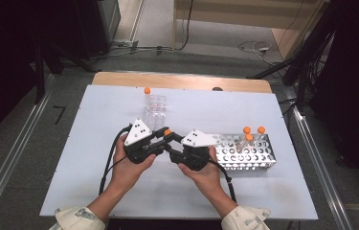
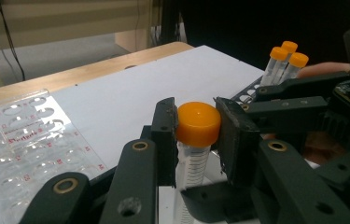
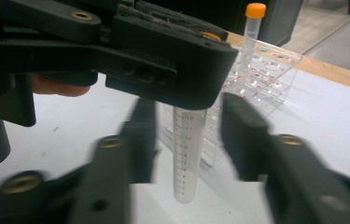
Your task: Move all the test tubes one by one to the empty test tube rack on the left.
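Tube [image 2: 192,161] with the orange cap [image 2: 198,123] hangs upright between the two grippers, above the white table [image 1: 95,158] and in front of both hands. It is held by its cap: the left gripper [image 2: 196,135] has its jaws closed on the cap from either side, and the clear graduated body drops freely below them. In the right gripper view, the right gripper [image 3: 186,140] has its jaws parted to either side of that body, with a gap showing on both sides, so it grips nothing; its outline is blurred there. Just beyond the left gripper stands the clear rack [image 1: 156,111] with one capped tube; off to the right gripper's outer side lies the metal rack [image 1: 246,155] carrying three more. The risk I see is in the handover. With only the smooth, rounded cap pinched, the tube could swing or slide out if the left hand tilts, and a drop would send it rolling. The right gripper's open jaws sit close enough that a careless withdrawal might knock the body sideways and lever the cap loose.
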`<move>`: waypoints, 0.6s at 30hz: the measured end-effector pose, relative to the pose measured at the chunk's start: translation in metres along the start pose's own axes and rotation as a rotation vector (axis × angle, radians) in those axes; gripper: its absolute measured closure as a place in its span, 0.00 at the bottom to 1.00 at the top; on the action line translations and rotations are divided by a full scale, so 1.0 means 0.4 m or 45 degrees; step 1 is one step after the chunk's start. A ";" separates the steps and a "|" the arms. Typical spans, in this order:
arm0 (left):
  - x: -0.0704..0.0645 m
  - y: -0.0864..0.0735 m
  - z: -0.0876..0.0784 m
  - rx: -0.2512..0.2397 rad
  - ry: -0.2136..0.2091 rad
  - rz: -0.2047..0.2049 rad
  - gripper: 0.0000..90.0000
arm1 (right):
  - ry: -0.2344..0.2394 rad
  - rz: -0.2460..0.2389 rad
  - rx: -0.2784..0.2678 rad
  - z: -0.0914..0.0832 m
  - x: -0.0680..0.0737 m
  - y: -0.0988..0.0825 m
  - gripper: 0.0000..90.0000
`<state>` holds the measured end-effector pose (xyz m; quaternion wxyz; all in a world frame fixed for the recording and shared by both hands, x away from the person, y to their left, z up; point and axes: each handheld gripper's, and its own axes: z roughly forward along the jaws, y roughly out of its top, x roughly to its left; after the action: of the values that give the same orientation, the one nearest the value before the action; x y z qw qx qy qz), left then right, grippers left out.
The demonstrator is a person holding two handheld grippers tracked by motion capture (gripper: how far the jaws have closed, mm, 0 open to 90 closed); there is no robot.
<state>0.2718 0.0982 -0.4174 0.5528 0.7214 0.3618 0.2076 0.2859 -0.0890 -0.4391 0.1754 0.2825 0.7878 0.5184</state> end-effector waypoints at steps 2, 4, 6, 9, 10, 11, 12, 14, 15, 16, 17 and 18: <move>0.005 0.002 0.000 0.000 0.006 -0.001 0.79 | -0.028 0.005 0.012 -0.001 0.002 0.000 0.38; 0.013 0.005 -0.001 -0.003 0.019 -0.007 0.79 | -0.060 -0.006 0.008 -0.006 -0.001 -0.002 0.32; 0.023 0.009 -0.003 -0.007 0.031 -0.015 0.79 | -0.081 -0.004 0.005 -0.013 -0.003 -0.003 0.26; 0.043 0.023 -0.010 -0.026 0.053 -0.031 0.79 | -0.110 -0.010 0.001 -0.027 -0.007 -0.005 0.19; 0.052 0.030 -0.012 -0.031 0.061 -0.037 0.79 | -0.114 -0.013 0.000 -0.033 -0.008 -0.006 0.19; 0.061 0.037 -0.015 -0.036 0.069 -0.045 0.79 | -0.115 -0.016 -0.005 -0.040 -0.010 -0.008 0.19; 0.070 0.045 -0.018 -0.050 0.074 -0.059 0.79 | -0.115 -0.019 -0.006 -0.046 -0.012 -0.009 0.19; 0.090 0.060 -0.023 -0.060 0.103 -0.062 0.79 | -0.118 -0.016 -0.007 -0.061 -0.015 -0.012 0.19; 0.101 0.067 -0.025 -0.065 0.119 -0.061 0.79 | -0.119 -0.016 -0.007 -0.068 -0.016 -0.014 0.19; 0.112 0.073 -0.027 -0.068 0.135 -0.070 0.79 | -0.121 -0.010 -0.010 -0.076 -0.016 -0.015 0.18; 0.124 0.079 -0.027 -0.071 0.157 -0.067 0.79 | -0.120 -0.009 -0.017 -0.083 -0.017 -0.017 0.18; 0.136 0.083 -0.027 -0.077 0.180 -0.063 0.79 | -0.119 -0.007 -0.024 -0.091 -0.018 -0.019 0.17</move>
<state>0.3094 0.1419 -0.3880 0.5525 0.6788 0.4111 0.2550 0.2688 -0.1221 -0.4316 0.2160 0.3026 0.7746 0.5117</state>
